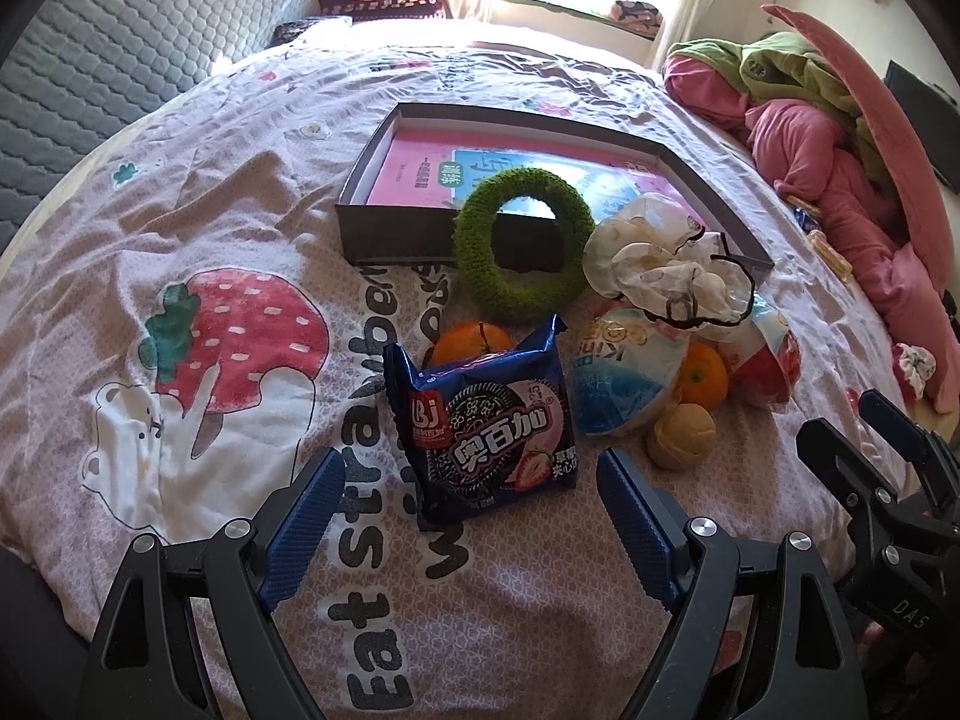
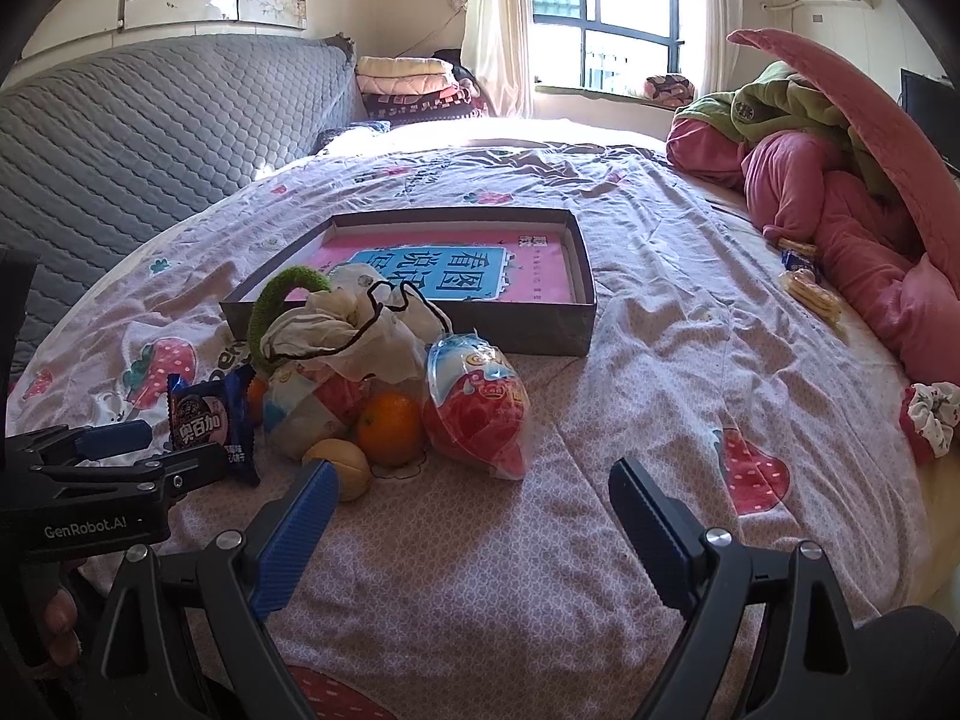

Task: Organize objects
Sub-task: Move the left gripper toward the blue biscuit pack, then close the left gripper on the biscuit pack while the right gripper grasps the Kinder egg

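The left gripper (image 1: 468,516) is held wide open with nothing between its blue pads, and the cookie packet (image 1: 486,420) lies on the bedspread (image 1: 180,228) just ahead at 12 o'clock. The right gripper (image 2: 474,528) is likewise spread wide and empty, with the red-and-blue egg-shaped snack pack (image 2: 477,405) at its 12 o'clock.

The cookie packet is judged to be light, with a slippery, crinkly film and brittle contents; a hold across its flat middle or on a sealed end is advised, with gentle pressure. The green knitted ring (image 1: 519,246) is expected to be soft and easily pinched anywhere. The oranges (image 2: 390,429) are judged firm and prone to rolling. The shallow box (image 2: 528,324) lies beyond the pile at 12 o'clock.

On the packet "Bj" and "奥百加" are read. "GenRobot.AI" is printed on the left gripper's body in the right wrist view. "Eat" is legible on the bedspread.
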Available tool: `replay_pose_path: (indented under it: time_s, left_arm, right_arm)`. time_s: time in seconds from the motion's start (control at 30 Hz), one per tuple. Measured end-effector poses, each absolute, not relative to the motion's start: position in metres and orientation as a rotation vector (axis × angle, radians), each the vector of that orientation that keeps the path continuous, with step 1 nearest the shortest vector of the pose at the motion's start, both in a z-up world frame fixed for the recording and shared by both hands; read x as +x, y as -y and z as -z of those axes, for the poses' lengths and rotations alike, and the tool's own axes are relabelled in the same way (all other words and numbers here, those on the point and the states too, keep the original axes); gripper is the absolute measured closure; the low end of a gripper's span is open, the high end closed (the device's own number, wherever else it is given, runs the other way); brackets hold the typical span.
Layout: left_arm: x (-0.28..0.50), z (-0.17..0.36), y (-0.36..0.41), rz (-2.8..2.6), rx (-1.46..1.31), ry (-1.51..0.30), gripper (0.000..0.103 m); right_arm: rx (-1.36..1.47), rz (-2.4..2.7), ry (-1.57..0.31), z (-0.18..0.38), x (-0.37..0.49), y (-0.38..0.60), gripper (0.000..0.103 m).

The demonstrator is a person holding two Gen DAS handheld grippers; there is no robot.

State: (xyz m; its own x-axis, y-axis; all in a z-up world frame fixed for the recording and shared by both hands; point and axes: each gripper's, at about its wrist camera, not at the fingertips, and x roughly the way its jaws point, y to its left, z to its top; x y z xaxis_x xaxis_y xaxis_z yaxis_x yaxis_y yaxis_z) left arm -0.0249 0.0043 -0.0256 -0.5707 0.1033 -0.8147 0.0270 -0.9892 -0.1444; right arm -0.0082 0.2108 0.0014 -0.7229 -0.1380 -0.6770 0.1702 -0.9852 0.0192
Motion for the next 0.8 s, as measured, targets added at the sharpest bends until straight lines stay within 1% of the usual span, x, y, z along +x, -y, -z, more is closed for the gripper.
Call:
replay_pose_path:
  time_s: [0.67,0.73,0.8]
  left_arm:
    - [-0.043,0.039,-0.003,-2.753,-1.486,0.263,0.016]
    - [-0.044,0.04,-0.004,-2.756,-1.493,0.262,0.016]
    - [-0.045,0.041,-0.004,-2.76,-1.492,0.263,0.016]
  right_arm:
    - [1.13,2.741,-0.075,0.007,-0.047,-0.213,0.012]
    - [1.138,2.731,-0.081,0.008,-0.05,-0.212,0.013]
    - [1.144,2.723,-0.09,0.01,-0.052,-0.211,0.017]
